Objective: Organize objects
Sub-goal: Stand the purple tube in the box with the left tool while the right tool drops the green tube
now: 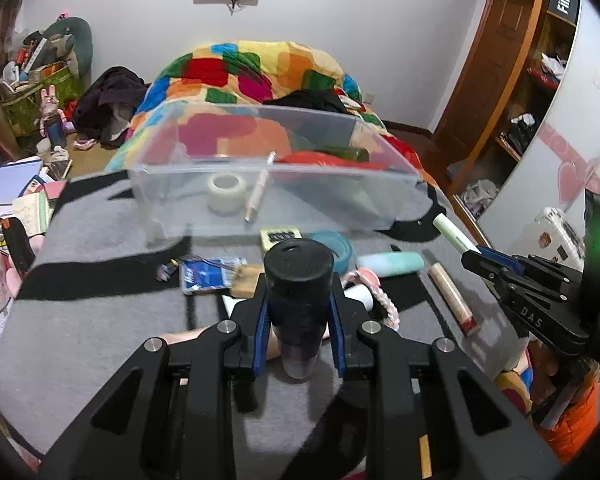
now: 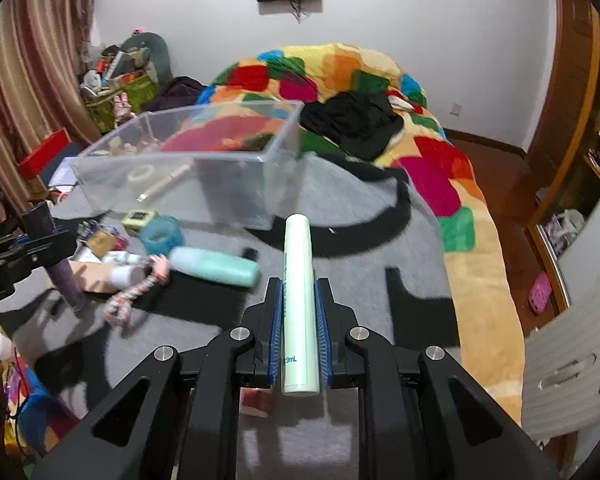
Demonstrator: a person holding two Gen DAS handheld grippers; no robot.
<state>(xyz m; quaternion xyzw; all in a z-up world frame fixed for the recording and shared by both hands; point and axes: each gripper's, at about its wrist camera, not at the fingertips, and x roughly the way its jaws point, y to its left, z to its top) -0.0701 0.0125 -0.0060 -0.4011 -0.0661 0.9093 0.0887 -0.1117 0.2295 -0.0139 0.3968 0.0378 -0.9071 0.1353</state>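
My left tongs (image 1: 300,304) clamp a dark black-capped bottle (image 1: 299,280). Ahead of both sits the clear bin (image 1: 260,168), holding a tape roll (image 1: 227,193). My right tongs (image 2: 300,332) pinch a pale green tube (image 2: 299,280) lengthwise.

Both tools share one build. The left gripper (image 1: 299,312) is matte black, with two broad angular arms that have triangular cut-outs and four round silver screw heads along the knuckles. Its fingers (image 1: 261,334) carry blue ribbed pads on their inner faces. The right gripper (image 2: 300,320) looks the same in its own camera: black angular arms, four silver screw heads, blue ribbed pads (image 2: 277,320). Seen from the left camera, its black body bears the pale letters "DAS" and a small green light glows on the black housing behind it. Below it shows an orange sleeve (image 1: 572,420).
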